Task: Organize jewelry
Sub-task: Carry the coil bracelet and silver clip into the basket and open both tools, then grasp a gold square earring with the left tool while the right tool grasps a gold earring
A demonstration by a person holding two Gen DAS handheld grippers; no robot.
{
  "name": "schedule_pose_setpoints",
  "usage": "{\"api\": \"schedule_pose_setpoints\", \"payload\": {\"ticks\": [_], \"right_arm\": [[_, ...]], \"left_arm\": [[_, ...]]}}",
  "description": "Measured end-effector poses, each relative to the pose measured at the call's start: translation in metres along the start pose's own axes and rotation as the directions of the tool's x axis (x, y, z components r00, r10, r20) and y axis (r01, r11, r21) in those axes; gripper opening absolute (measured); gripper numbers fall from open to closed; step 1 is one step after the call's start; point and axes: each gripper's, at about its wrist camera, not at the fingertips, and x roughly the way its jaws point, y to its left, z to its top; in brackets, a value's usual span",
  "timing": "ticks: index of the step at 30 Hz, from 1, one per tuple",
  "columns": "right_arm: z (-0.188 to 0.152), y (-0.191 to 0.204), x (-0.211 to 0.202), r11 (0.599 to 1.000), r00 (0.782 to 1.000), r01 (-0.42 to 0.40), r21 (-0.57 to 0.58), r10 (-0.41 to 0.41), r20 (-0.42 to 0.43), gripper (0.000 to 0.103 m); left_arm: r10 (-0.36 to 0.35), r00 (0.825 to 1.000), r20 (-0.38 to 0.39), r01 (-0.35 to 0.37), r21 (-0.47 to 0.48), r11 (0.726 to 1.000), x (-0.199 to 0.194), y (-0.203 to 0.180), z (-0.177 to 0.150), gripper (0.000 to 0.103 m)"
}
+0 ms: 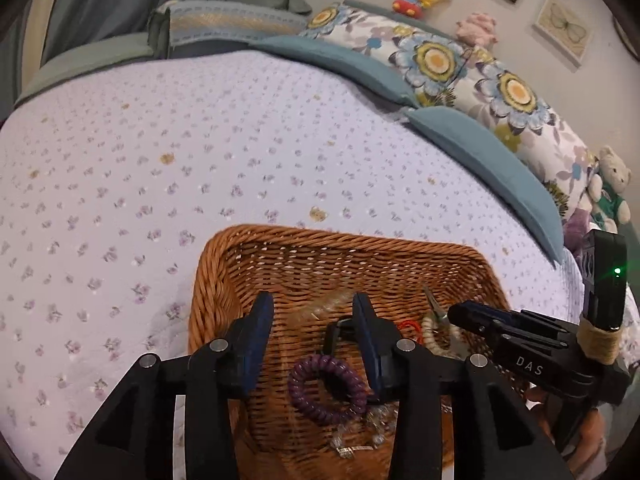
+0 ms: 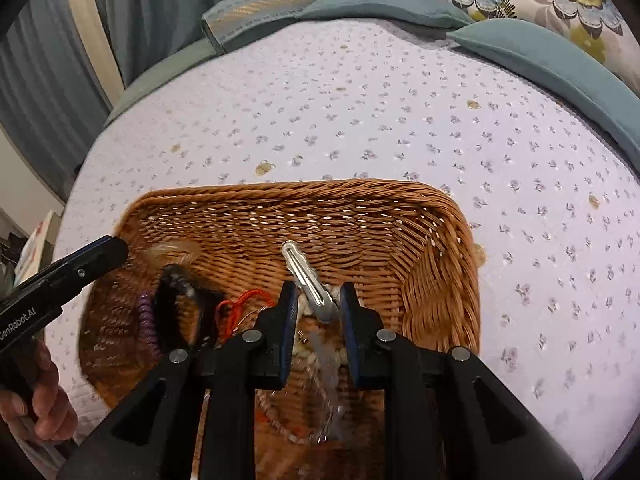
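The left gripper hangs over the wicker basket with its jaws parted and nothing between them; just below it a purple spiral hair tie lies on the basket floor, with a black clip beside the right-hand finger. The right gripper points down into the same basket, its jaws narrowly apart on either side of a silver hair clip that sticks up between them; whether the pads actually press on it I cannot tell. A red cord and pale beaded strands lie tangled around it. The basket rests on a lilac floral bedspread, with blue pillows further back.
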Motion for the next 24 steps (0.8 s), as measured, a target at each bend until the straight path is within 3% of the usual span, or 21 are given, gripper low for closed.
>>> {"api": "schedule_pose_setpoints", "payload": {"ticks": [6,14,16,21,24], "right_arm": [[-0.028,0.011,-0.055,0.999,0.998,-0.015,-0.039,0.018,0.068,0.025],[-0.073,0.025,-0.131,0.998,0.989,-0.037,-0.046,0.043,0.143,0.033],[-0.091,0.028,-0.148,0.996,0.984,-0.074,-0.044,0.08,0.159,0.033],[-0.132,0.036,-0.169,0.992,0.978,-0.108,-0.063,0.117,0.171,0.043],[-0.162,0.04,-0.168,0.99,0.982,-0.121,-0.078,0.131,0.138,0.043]], "left_arm": [[-0.067,0.994,0.084,0.065,0.029,0.997,-0.055,-0.015,-0.015,0.042],[-0.124,0.986,0.113,0.109,0.129,0.986,-0.122,-0.048,-0.043,0.042],[-0.14,0.984,0.114,0.122,0.152,0.981,-0.136,-0.056,-0.05,0.043],[-0.118,0.978,0.172,0.084,0.194,0.977,-0.168,-0.073,-0.073,0.043],[-0.163,0.977,0.135,0.137,0.185,0.973,-0.172,-0.073,-0.09,0.043]]}}
